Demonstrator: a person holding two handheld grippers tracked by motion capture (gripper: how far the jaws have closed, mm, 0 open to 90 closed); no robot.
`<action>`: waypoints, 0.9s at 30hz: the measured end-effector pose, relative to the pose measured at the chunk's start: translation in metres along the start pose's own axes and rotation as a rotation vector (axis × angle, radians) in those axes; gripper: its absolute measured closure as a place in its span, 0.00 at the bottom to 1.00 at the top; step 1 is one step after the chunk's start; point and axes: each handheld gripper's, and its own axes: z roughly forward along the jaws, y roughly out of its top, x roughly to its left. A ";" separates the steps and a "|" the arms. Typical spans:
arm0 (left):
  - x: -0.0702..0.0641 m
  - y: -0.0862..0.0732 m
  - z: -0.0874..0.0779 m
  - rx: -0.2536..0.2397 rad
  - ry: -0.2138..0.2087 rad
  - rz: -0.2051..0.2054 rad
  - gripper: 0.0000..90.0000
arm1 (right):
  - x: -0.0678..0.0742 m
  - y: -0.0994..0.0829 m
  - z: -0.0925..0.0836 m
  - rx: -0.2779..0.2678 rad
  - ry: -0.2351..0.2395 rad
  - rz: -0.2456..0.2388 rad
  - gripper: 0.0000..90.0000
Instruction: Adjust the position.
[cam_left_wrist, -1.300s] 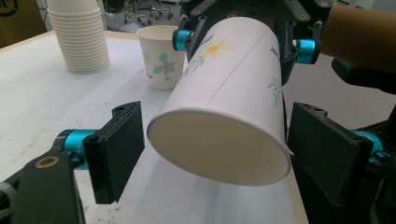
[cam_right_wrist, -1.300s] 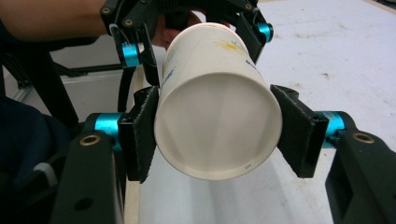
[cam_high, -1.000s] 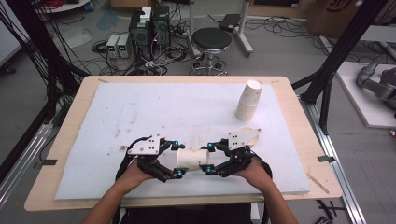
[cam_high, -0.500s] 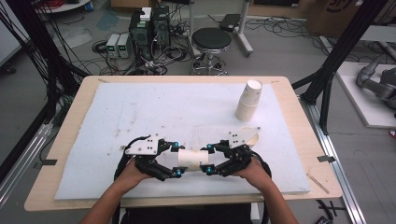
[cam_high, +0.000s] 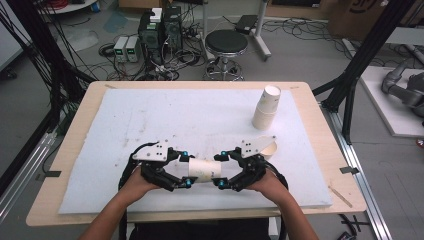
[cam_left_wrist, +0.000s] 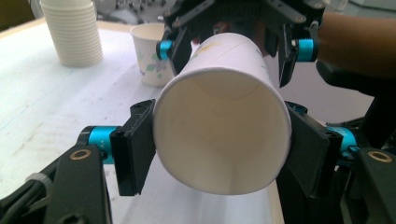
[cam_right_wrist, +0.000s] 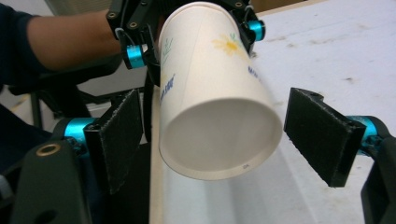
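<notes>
Even, bright indoor light from overhead, soft faint shadows under the grippers on the white mat (cam_high: 200, 120), high view slightly soft and low in detail, gripper views sharp on the cup (cam_left_wrist: 219, 116), background cup stack (cam_left_wrist: 72, 30) blurred, mild wide-angle stretch at edges.

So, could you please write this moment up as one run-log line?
left gripper: just closed on cup mouth | right gripper: just opened, pads off cup base | stack, spare cup: on table
</notes>
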 end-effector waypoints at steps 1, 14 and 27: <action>0.000 0.000 0.000 0.000 0.000 0.000 0.35 | 0.000 0.000 0.000 0.000 0.000 0.000 0.23; 0.005 0.030 0.000 0.294 0.058 0.043 0.35 | 0.012 0.026 0.023 0.235 -0.155 -0.219 0.23; 0.007 0.049 0.012 0.485 0.071 0.090 0.35 | 0.011 0.035 0.035 0.338 -0.184 -0.280 0.23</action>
